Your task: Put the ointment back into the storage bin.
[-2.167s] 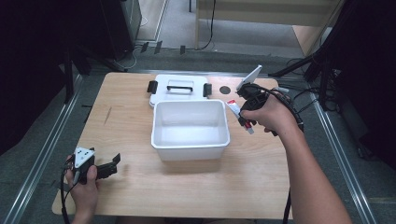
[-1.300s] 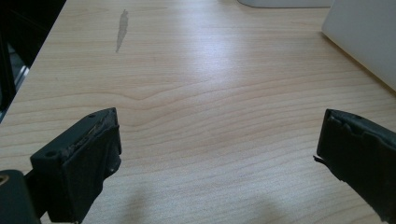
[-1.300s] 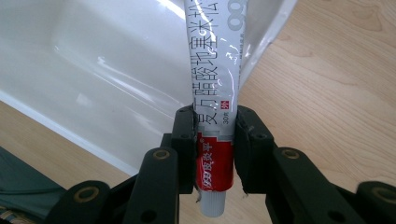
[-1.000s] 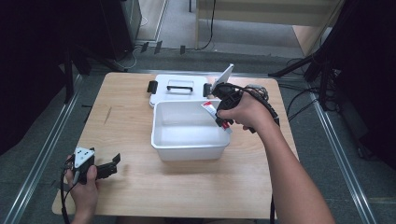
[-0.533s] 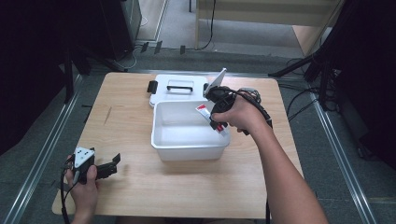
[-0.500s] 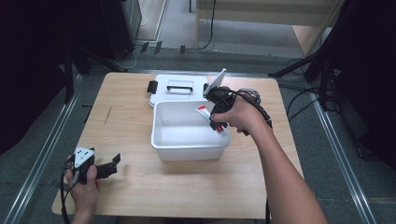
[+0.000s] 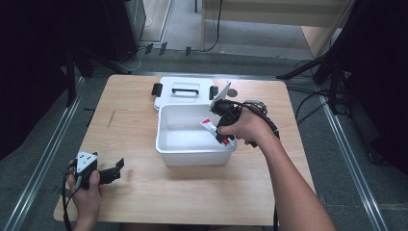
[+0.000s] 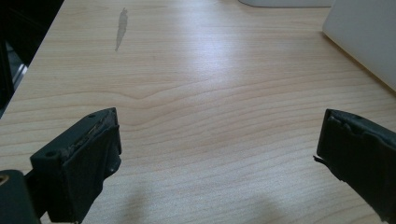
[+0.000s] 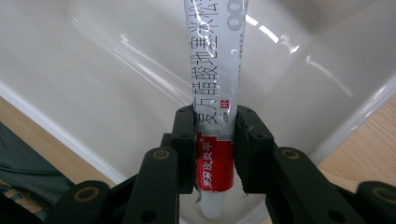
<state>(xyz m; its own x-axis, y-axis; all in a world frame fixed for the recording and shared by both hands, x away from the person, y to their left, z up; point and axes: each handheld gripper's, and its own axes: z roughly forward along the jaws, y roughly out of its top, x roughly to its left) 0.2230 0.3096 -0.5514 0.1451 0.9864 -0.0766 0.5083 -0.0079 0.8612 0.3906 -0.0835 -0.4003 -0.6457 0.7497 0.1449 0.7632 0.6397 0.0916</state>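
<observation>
My right gripper (image 7: 222, 126) has its fingers (image 9: 183, 140) clenched on a toothpaste tube (image 9: 215, 88), one finger on each flat side. The tube runs straight out beyond my fingertips; its white cap (image 9: 214, 204) sits behind them, toward my palm, and the red band lies between them. Beyond and below my fingers is the inside of the white bin (image 7: 168, 144), and the tube's far end hangs over its right half, above the floor of the bin and not touching it as far as I can tell. Behind the bin, touching its far wall or just beside it, lies the white lid (image 7: 163, 98) with a handle and black latches. My left gripper (image 7: 111, 172) rests on the desk (image 7: 130, 120) near its front left corner, fingers (image 8: 79, 158) released and spread wide with bare wood between them; the bin's wall is well apart to their right
</observation>
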